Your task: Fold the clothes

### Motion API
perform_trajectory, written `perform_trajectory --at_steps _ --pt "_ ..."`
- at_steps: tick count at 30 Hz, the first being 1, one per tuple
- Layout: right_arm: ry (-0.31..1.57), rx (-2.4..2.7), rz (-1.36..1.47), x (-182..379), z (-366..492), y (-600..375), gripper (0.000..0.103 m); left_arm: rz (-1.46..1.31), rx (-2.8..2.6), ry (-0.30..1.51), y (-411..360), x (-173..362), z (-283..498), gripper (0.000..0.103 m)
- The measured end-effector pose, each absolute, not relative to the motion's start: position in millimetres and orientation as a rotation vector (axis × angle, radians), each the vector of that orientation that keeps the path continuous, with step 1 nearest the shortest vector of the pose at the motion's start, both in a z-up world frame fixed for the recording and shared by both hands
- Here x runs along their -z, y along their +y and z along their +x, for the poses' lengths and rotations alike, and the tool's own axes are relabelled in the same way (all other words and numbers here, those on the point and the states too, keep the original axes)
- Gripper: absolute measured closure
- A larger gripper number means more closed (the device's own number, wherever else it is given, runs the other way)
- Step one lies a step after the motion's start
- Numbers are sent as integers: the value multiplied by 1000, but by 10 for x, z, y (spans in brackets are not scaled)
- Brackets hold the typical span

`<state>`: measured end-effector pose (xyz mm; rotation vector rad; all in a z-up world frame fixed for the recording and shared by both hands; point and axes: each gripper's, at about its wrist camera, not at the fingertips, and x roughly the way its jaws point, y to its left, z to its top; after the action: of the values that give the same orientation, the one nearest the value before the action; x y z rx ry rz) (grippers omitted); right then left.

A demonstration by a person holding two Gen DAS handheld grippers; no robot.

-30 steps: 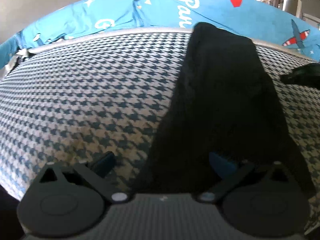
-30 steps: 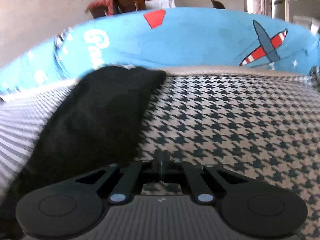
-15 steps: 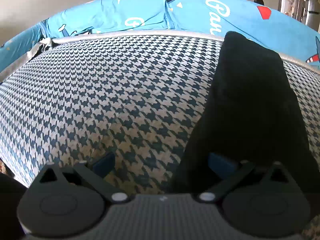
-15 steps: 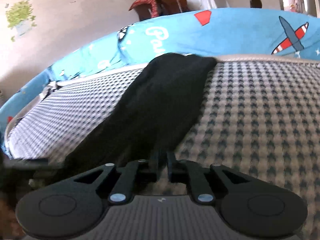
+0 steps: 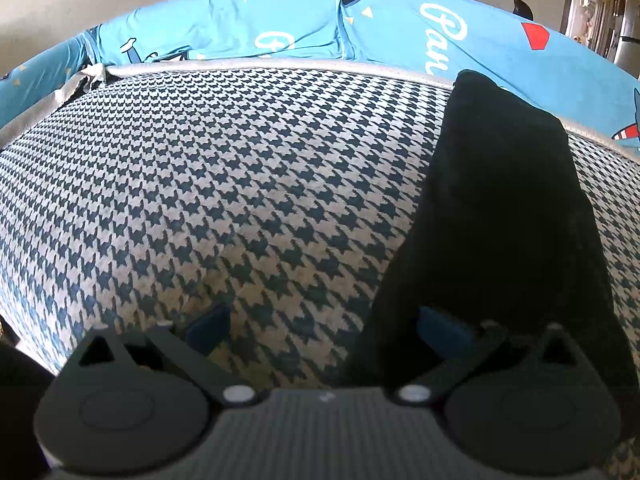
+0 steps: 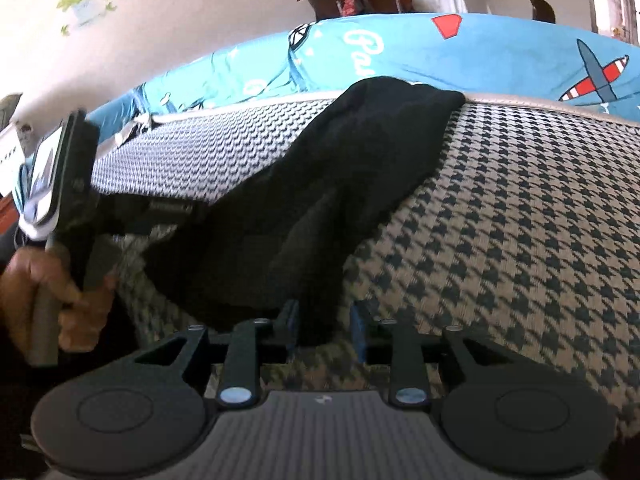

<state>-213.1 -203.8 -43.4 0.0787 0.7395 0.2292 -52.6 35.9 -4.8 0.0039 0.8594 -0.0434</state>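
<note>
Black garment [image 5: 500, 208] lies lengthwise on checked cushion [image 5: 224, 184]. Left gripper [image 5: 320, 328] jaws wide, beside garment's near edge; right gripper [image 6: 324, 326] jaws parted around near hem, likely positioned for fold.

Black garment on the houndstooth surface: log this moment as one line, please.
left gripper: open, right finger over black garment | right gripper: open, garment edge between fingers | garment: long strip on houndstooth surface

Bright blue printed cotton sheet [image 5: 280, 28] with aeroplane motifs: white cursive lettering, partly legible as "Pa…" [image 5: 444, 36]; the remainder is cut off by folds. Same lettering in right wrist view [image 6: 366, 46]. No other readable text.
</note>
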Motion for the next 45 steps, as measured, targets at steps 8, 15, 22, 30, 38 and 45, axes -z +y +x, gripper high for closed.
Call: perform_trajectory --at_steps 8,15,22,30,38,45 --pt "734 -209 12 557 -2064 -1908 70 -11 43 855 371 43 -520 0" --pt "682 -246 -4 461 -2227 -1828 96 -13 39 850 376 38 -520 0" --pt "659 -253 -33 409 -2366 -1763 96 -38 18 830 442 -6 -525 0" --pt "678 -215 -92 445 -2469 -1710 96 -63 -24 828 526 -17 -509 0" --pt "655 -199 -79 394 -2598 -1723 96 -101 -56 833 608 -19 -488 0" --pt "620 -243 -7 304 -2615 -1736 96 -105 -56 806 597 -62 -486 0"
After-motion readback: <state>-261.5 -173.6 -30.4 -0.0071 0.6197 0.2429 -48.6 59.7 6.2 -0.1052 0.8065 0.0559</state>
